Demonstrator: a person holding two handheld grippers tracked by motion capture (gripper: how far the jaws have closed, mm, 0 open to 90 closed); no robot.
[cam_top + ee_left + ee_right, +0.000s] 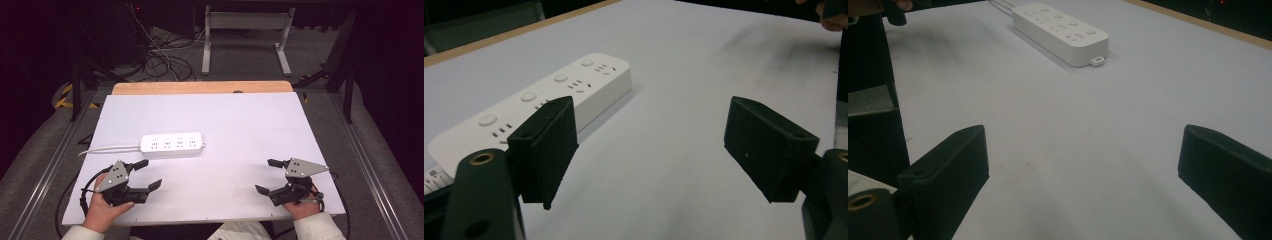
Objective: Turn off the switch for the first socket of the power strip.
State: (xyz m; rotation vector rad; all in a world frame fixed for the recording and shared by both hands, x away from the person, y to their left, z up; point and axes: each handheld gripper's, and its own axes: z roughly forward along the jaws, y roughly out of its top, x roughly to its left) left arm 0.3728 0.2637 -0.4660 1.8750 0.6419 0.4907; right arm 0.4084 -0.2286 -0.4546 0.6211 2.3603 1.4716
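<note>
High view: I count one power strip [172, 144] mid-bench [225, 120], left gripper [148, 174] just near of it, right gripper [266, 176] well apart; both gape empty.
Left gripper view: strip [539, 107] just beyond, four sockets (rigid, light, slick, I'd judge).
Right gripper view: strip [1060, 32] far; I'd pinch its long sides.

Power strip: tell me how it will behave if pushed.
The power strip lies flat and low, so it should slide, not tip or roll. Its smooth white shell may slip on the table. The cord would probably drag.
</note>
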